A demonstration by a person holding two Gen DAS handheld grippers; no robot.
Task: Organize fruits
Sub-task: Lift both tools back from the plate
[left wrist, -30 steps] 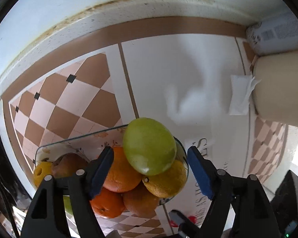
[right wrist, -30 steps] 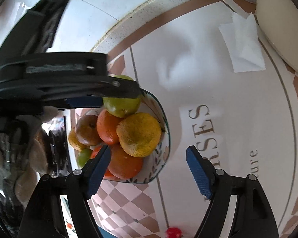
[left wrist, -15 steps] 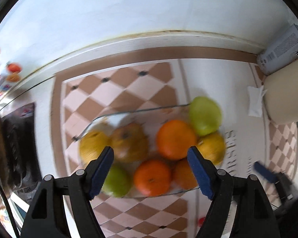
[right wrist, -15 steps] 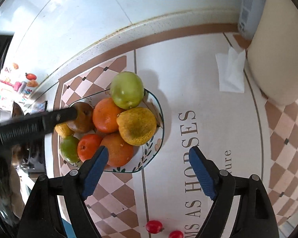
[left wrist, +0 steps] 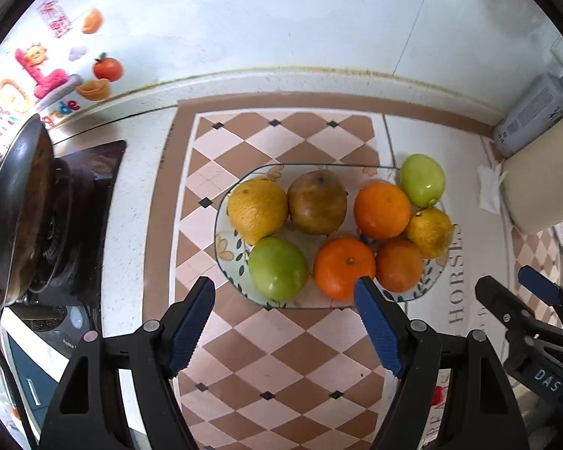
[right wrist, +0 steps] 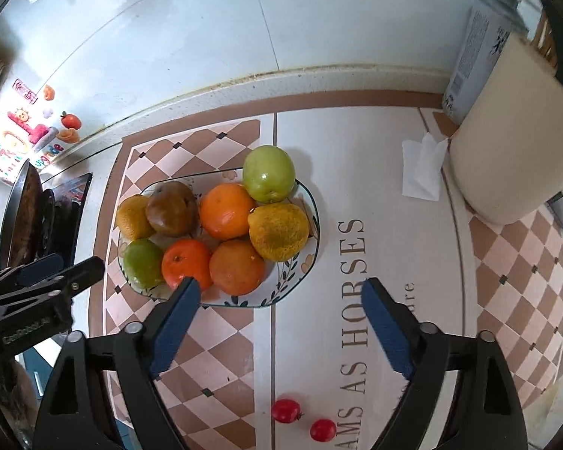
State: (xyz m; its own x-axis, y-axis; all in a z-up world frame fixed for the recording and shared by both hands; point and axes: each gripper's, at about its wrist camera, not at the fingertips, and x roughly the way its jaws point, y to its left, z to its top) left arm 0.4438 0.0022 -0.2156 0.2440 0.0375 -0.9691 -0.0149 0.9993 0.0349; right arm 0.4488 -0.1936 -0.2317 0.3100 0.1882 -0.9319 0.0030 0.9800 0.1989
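A flowered glass plate (left wrist: 225, 258) (right wrist: 304, 262) on the counter holds several fruits: oranges (left wrist: 344, 266) (right wrist: 227, 210), yellow citrus (left wrist: 257, 210) (right wrist: 277, 230), a brown fruit (left wrist: 317, 202) (right wrist: 170, 208) and green apples (left wrist: 422, 180) (right wrist: 268, 174). My left gripper (left wrist: 284, 296) is open and empty, above the plate's near edge. My right gripper (right wrist: 277, 300) is open and empty, near the plate's front right. Two small red fruits (right wrist: 286, 410) (right wrist: 322, 429) lie on the counter nearer than the plate.
A pan (left wrist: 15, 210) sits on a stove at the left. A cream container (right wrist: 506, 150), a carton (right wrist: 476, 41) and a white tissue (right wrist: 422, 172) stand at the right. A tiled wall with stickers (left wrist: 37, 75) is behind.
Both grippers have pulled back and up from the plate. The green apple now rests at the plate's far right edge, free of my left gripper.
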